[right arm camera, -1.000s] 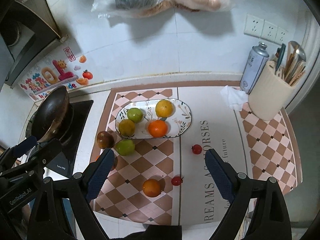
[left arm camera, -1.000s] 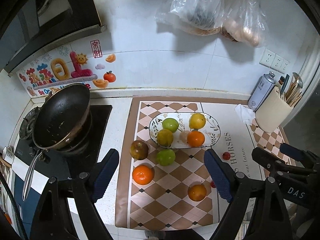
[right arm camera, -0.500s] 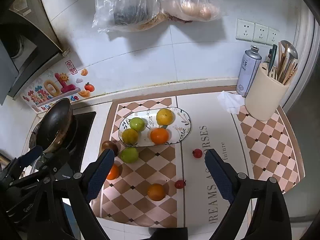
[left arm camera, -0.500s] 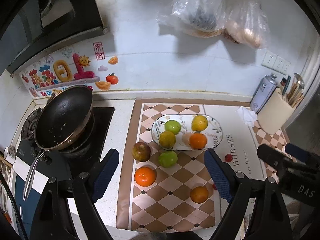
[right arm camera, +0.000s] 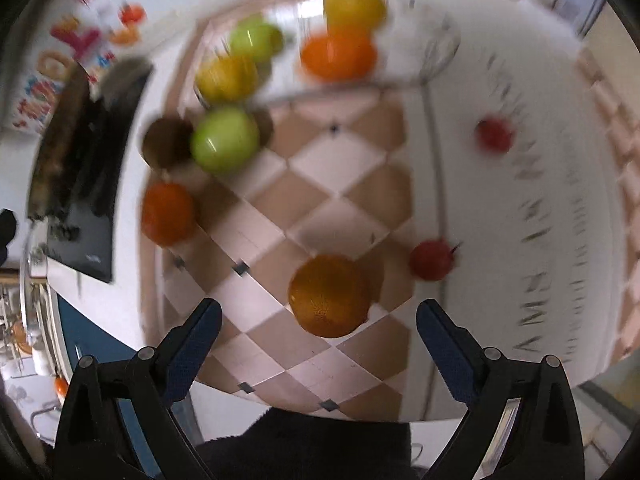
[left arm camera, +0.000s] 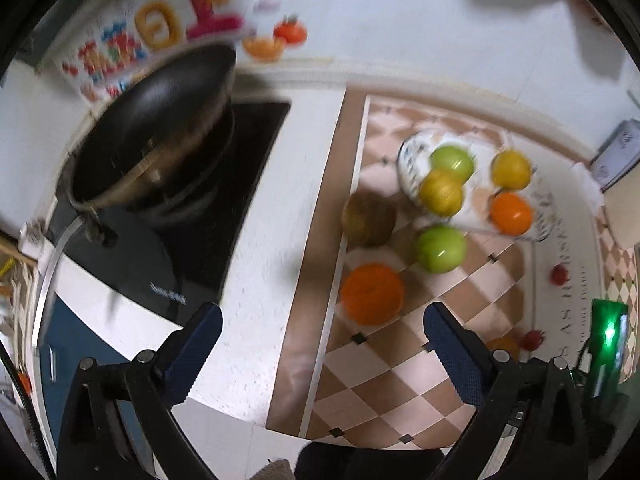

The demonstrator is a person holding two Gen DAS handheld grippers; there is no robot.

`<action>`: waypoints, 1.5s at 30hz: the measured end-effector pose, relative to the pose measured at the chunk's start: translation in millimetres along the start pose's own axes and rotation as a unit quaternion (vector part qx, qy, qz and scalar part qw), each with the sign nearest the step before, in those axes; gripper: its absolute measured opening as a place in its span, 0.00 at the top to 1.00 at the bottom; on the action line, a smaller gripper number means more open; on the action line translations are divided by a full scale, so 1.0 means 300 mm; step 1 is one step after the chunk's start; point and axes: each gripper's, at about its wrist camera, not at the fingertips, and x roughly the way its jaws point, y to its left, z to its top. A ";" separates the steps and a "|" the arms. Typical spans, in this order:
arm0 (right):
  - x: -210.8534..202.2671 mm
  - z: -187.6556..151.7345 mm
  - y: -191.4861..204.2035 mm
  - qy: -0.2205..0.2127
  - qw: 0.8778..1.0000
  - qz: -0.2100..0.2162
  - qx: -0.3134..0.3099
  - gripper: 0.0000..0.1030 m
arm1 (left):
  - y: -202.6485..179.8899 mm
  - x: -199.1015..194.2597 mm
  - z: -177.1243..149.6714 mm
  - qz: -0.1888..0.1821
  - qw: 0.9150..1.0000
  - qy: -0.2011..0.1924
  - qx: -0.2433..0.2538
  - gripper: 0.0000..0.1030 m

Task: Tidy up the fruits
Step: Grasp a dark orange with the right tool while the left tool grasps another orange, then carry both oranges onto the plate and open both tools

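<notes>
While its jaws have just been spreading with nothing between them, the left tool (left arm camera: 322,350) hangs released, an orange (left arm camera: 372,294) just ahead on the counter (left arm camera: 256,240). Right tool (right arm camera: 318,344) gapes released too, another orange (right arm camera: 329,296) almost between its tips.

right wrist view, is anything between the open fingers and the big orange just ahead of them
Nothing visible. The right gripper is open with only bare checkered mat before the orange. The nearest small red fruit sits off to its right, clear of the approach.
</notes>
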 end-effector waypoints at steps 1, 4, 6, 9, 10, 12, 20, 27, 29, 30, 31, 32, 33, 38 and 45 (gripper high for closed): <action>0.033 -0.002 -0.001 0.008 1.000 -0.001 -0.001 0.10 | 0.004 0.038 -0.001 -0.003 1.000 0.015 -0.005 0.00; 0.108 0.002 -0.001 0.017 1.000 -0.001 -0.007 0.31 | -0.004 0.127 0.005 -0.016 0.998 0.051 -0.017 0.00; 0.109 0.000 0.014 0.005 1.000 -0.014 -0.024 0.38 | -0.022 0.192 0.013 -0.029 0.997 0.073 -0.020 0.00; 0.086 0.012 0.019 -0.002 0.999 -0.013 -0.032 0.44 | -0.065 0.289 0.030 -0.042 0.994 0.104 -0.010 0.00; 0.080 0.017 0.015 -0.003 0.999 -0.014 -0.033 0.44 | -0.084 0.330 0.035 -0.045 0.992 0.119 -0.003 0.00; 0.080 0.027 0.003 0.000 0.999 -0.019 -0.035 0.44 | -0.111 0.389 0.042 -0.046 0.990 0.136 0.006 0.00; 0.086 0.043 -0.030 0.015 1.000 0.006 -0.021 0.43 | -0.182 0.437 0.032 -0.055 0.990 0.122 0.034 0.39; 0.094 0.032 -0.008 -0.001 0.999 -0.008 -0.043 0.44 | -0.193 0.396 0.005 -0.061 0.991 0.117 0.025 0.39; 0.090 0.031 -0.009 -0.002 0.999 -0.004 -0.040 0.44 | -0.183 0.363 -0.010 -0.073 0.991 0.112 0.019 0.39; 0.086 0.033 0.000 -0.006 0.999 -0.001 -0.039 0.44 | -0.182 0.337 -0.007 -0.081 0.991 0.108 0.016 0.39; 0.070 0.037 -0.002 -0.012 0.999 0.002 -0.037 0.44 | -0.185 0.296 0.005 -0.094 0.990 0.100 0.013 0.39; 0.043 0.046 -0.006 -0.021 0.999 0.007 -0.035 0.44 | -0.189 0.262 0.020 -0.104 0.990 0.093 0.012 0.39; 0.020 0.055 -0.010 -0.027 0.999 0.012 -0.032 0.44 | -0.199 0.223 0.043 -0.115 0.990 0.084 0.011 0.39; -0.141 0.166 -0.055 -0.080 0.996 0.044 -0.008 0.44 | -0.307 0.071 0.260 -0.170 0.984 0.036 0.027 0.39; -0.232 0.476 -0.211 -0.124 0.989 0.059 0.051 0.44 | -0.507 0.194 0.598 -0.175 0.981 0.051 0.070 0.39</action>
